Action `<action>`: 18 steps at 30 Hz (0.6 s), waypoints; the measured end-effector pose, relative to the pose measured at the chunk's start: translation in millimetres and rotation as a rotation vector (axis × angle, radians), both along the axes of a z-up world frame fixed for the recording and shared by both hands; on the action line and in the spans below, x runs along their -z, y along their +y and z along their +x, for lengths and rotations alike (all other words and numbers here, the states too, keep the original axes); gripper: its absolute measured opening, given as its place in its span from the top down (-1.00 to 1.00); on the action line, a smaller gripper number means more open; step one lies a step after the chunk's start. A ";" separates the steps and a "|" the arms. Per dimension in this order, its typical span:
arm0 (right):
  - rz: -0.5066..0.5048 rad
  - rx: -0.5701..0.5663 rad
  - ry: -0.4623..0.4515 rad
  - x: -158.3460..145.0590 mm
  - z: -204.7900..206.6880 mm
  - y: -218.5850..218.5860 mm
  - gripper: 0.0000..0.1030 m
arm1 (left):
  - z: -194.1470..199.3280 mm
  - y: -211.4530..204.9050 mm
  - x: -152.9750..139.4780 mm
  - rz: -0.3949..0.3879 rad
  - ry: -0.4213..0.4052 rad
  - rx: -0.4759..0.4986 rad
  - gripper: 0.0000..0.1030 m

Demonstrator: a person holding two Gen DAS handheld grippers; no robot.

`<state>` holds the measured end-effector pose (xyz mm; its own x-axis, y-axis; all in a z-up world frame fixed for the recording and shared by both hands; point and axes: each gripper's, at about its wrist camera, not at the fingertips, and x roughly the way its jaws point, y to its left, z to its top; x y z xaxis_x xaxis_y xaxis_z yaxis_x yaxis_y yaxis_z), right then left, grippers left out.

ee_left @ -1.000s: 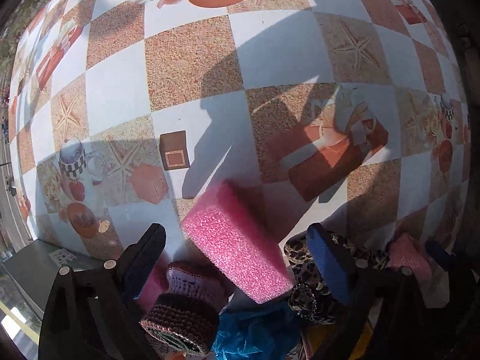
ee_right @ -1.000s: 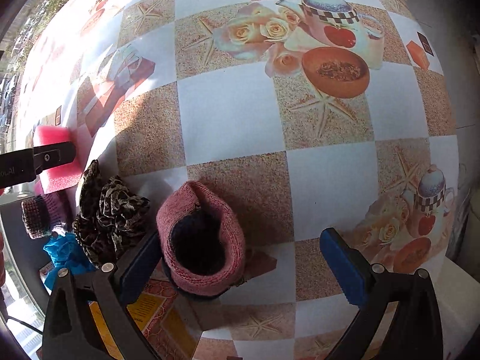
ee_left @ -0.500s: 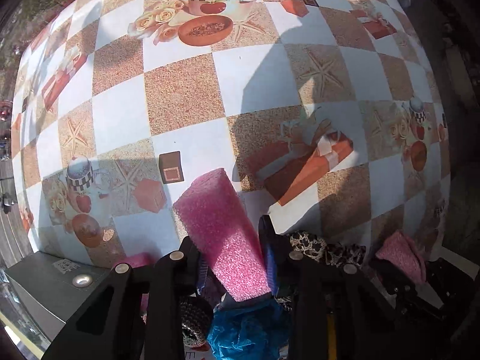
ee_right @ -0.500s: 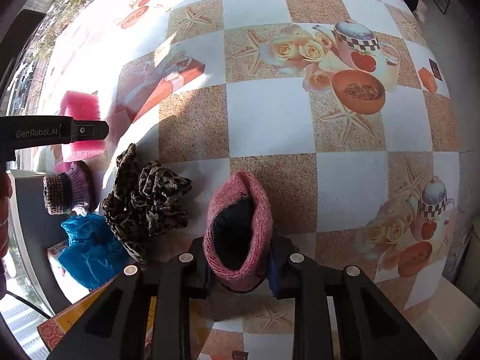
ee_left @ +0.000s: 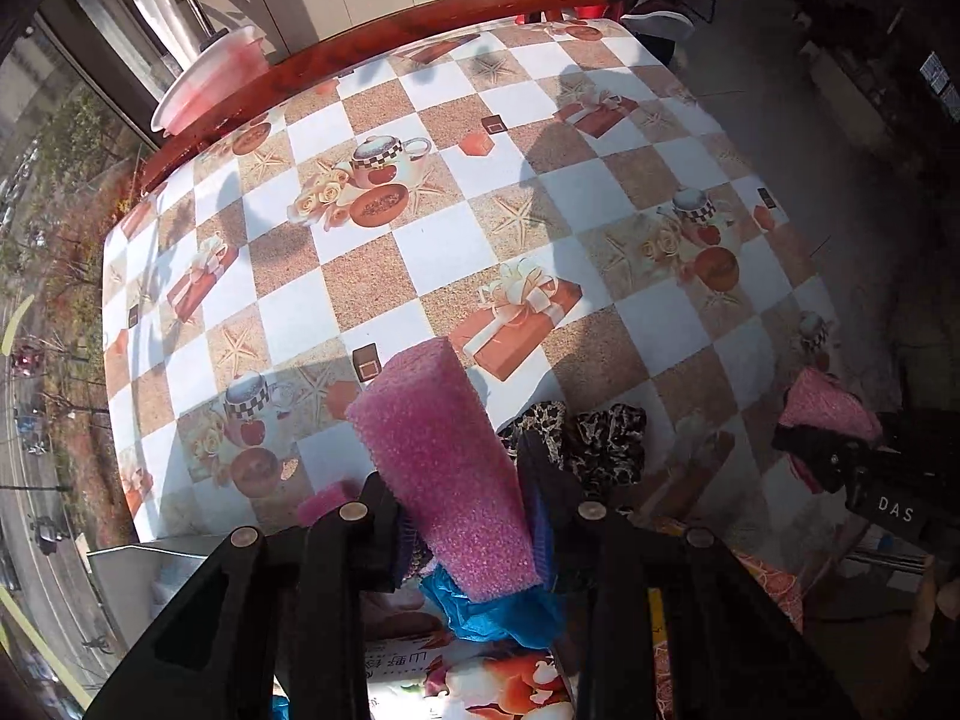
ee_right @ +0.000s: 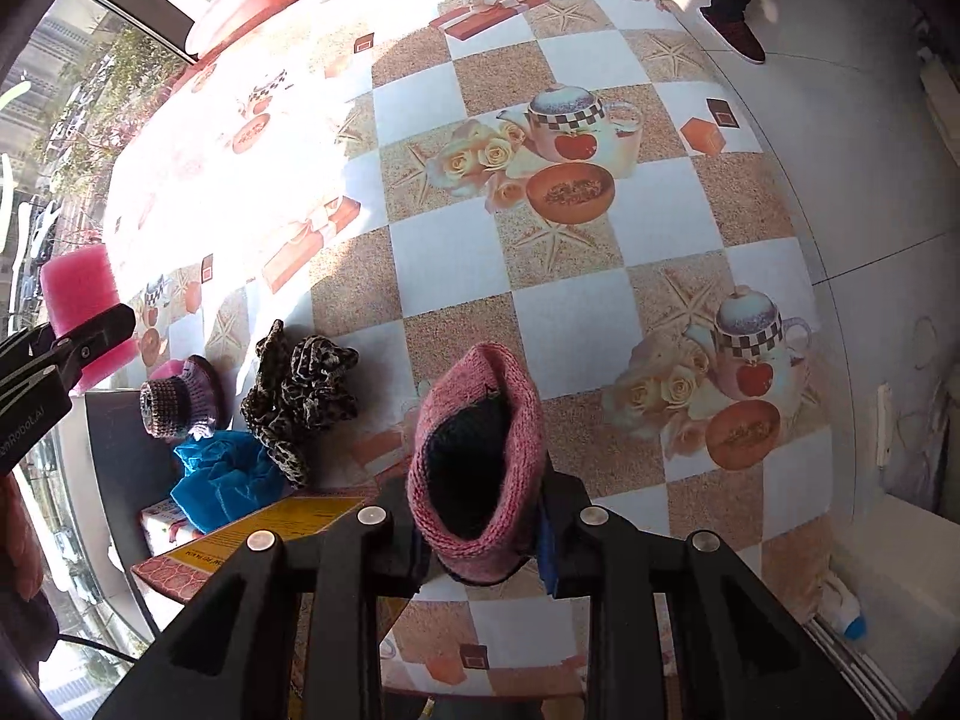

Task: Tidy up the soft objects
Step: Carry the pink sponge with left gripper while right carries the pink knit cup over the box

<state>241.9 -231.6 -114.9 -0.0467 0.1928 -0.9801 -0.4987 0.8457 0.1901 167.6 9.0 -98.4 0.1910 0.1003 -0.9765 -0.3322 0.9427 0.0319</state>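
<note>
Above table [ee_left: 456, 252] | my left gripper [ee_left: 462, 516] pinches pink foam block [ee_left: 444, 456] | my right gripper [ee_right: 480, 534] pinches pink knitted pouch [ee_right: 480, 456], nothing visible inside

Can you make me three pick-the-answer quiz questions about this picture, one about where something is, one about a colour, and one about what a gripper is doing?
1. Where does the leopard-print cloth lie?
A. On the table, beside the blue cloth
B. On the floor
C. Between the left jaws

2. What colour is the foam block?
A. Green
B. Pink
C. White

3. What is the right gripper doing?
A. Standing open over nothing
B. Pinching the knitted pink hat
C. Pinching the blue cloth

Answers:
1. A: it rests on the table next to the blue cloth.
2. B: the block in the left gripper is pink.
3. B: the jaws press both sides of the knitted pink hat.
</note>
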 end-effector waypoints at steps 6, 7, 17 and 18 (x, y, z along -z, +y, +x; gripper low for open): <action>0.022 0.021 -0.027 -17.1 -3.0 5.2 0.45 | -45.2 -24.4 -21.8 0.004 -0.033 0.027 0.34; 0.030 0.025 -0.034 -19.2 -5.1 5.5 0.45 | -52.3 -27.3 -24.7 0.010 -0.038 0.031 0.34; 0.113 0.001 -0.114 -74.1 -51.6 29.9 0.45 | -126.4 -29.1 -48.3 0.032 -0.079 -0.028 0.34; 0.121 -0.007 -0.117 -78.6 -56.9 34.0 0.45 | -131.7 -27.1 -50.3 0.033 -0.084 -0.038 0.34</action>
<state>185.0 -197.6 -36.3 0.0647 0.3097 -0.9486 -0.5296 0.8164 0.2304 35.9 -18.1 -48.1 0.2678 0.1410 -0.9531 -0.3709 0.9281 0.0331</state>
